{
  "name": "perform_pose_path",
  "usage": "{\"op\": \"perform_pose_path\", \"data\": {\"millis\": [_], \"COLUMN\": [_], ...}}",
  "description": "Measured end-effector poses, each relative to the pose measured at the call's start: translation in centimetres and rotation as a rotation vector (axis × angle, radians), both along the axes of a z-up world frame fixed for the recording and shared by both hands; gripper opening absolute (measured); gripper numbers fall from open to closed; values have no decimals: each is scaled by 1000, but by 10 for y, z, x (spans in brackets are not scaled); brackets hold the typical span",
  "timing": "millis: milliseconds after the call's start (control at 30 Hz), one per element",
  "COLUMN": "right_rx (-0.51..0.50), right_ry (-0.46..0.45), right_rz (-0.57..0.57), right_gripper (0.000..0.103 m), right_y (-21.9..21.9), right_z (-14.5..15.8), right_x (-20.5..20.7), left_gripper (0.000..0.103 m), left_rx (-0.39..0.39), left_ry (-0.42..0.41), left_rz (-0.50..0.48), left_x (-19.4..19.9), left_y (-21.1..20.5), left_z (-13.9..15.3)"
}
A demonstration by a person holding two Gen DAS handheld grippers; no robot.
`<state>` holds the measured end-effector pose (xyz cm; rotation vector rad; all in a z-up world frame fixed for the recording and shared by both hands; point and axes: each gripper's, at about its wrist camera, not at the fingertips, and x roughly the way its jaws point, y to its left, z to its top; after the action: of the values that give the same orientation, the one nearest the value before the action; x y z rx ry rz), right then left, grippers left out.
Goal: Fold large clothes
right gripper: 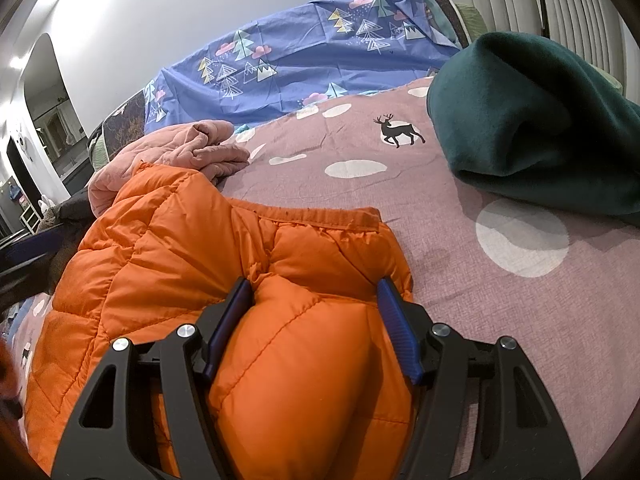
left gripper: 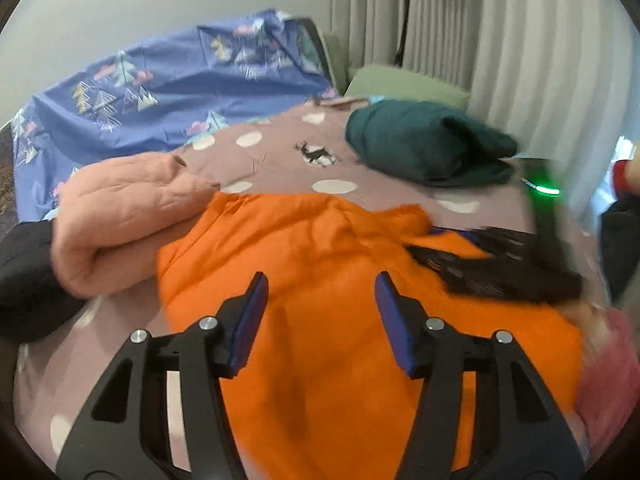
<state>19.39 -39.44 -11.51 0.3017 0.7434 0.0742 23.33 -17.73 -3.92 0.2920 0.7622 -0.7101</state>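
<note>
An orange puffer jacket (left gripper: 320,240) lies on a bed with a mauve spotted cover (left gripper: 280,160). In the left wrist view my left gripper (left gripper: 318,280) hovers over the jacket's middle, open, its blue pads apart and pressing on nothing. The picture there is blurred. In the right wrist view my right gripper (right gripper: 316,284) is shut on a thick puffy fold of the orange jacket (right gripper: 160,240) near its right edge, and the padding bulges between the pads. A blurred black shape (left gripper: 500,268) on the jacket's right side looks like that right gripper.
A crumpled pink garment (left gripper: 128,208) touches the jacket's far left. A folded dark green garment (right gripper: 540,120) sits at the back right of the mauve cover (right gripper: 440,200). A blue patterned sheet (right gripper: 300,60) is heaped along the wall. Pale curtains (left gripper: 500,40) hang at right.
</note>
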Motion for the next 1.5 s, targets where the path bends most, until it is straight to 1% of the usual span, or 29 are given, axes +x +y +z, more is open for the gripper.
{"op": "perform_pose_path", "data": {"millis": [33, 67, 100, 167, 267, 333, 400, 433, 467, 500, 533, 567, 633, 667, 700, 767, 800, 833, 867, 933, 967, 1067, 1100, 1133, 1200, 1267, 1333, 1400, 1500], "right_rx": [0, 2, 13, 15, -18, -32, -48, -32, 19, 48, 64, 70, 47, 23, -33, -122, -72, -27, 13, 13, -1, -19, -5, 8, 38, 68, 110, 141, 162], "right_ry": [2, 3, 5, 2, -3, -14, -21, -31, -63, -87, -124, -164, -232, -227, -178, -33, 14, 19, 36, 46, 47, 32, 26, 19, -11, -24, -14, 9, 39], "right_rz": [-4, -8, -12, -8, -9, -29, -76, -86, -66, -49, -24, 12, 139, 162, 168, 98, 59, 35, 6, -19, -21, 8, 2, -13, -74, -98, -108, -114, -120], "right_gripper": [65, 65, 65, 65, 66, 66, 66, 58, 48, 35, 28, 26, 25, 25, 25, 25, 25, 25, 25, 24, 24, 28, 32, 45, 67, 70, 82, 84, 91], "right_y": [0, -1, -2, -1, 7, 9, 7, 4, 4, 4, 9, 15, 43, 52, 68, 82, 81, 79, 79, 85, 90, 100, 100, 99, 87, 80, 79, 72, 61], "right_z": [-1, 0, 0, 2, 6, 10, 21, 29, 45, 55, 69, 81, 100, 99, 89, 51, 19, 10, 7, 10, 10, 20, 26, 29, 37, 39, 37, 29, 21], "right_x": [0, -1, -1, -2, -3, -7, -19, -26, -41, -52, -68, -86, -131, -140, -148, -147, -150, -153, -155, -153, -151, -149, -153, -158, -169, -175, -175, -171, -163], "left_gripper": [68, 71, 71, 71, 71, 71, 72, 72, 72, 72, 72, 72, 72, 72, 72, 72, 73, 74, 75, 77, 77, 78, 78, 78, 78, 78, 78, 78, 78], "left_rx": [48, 70, 39, 24, 43, 43, 47, 52, 59, 62, 63, 62, 63, 64, 65, 62, 53, 26, 22, 65, 74, 78, 77, 76, 73, 76, 79, 76, 72], "left_ry": [14, 17, 39, 57, 37, 38, 29, 19, 10, 6, 4, 5, 5, 4, 3, 6, 9, 20, 12, -37, -46, -44, -44, -45, -47, -49, -48, -49, -52], "left_rz": [-5, -8, -4, 4, -3, -6, -8, -10, -11, -11, -11, -11, -11, -11, -11, -11, -14, -27, -39, -33, -28, -20, -18, -13, -8, -8, -9, -8, -7], "left_x": [9, 15, 18, 19, 14, 14, 13, 10, 9, 9, 9, 10, 10, 10, 10, 11, 11, 9, 6, -1, -1, 0, 0, 0, 0, 0, 1, 1, 0], "left_y": [-10, -18, -18, -16, -15, -14, -14, -15, -15, -15, -14, -14, -15, -15, -15, -16, -16, -15, -17, -23, -25, -26, -25, -24, -24, -23, -23, -23, -23], "left_z": [-17, -33, -42, -46, -50, -51, -51, -51, -50, -49, -49, -49, -49, -49, -49, -49, -49, -47, -46, -48, -49, -49, -50, -50, -51, -50, -50, -50, -50]}}
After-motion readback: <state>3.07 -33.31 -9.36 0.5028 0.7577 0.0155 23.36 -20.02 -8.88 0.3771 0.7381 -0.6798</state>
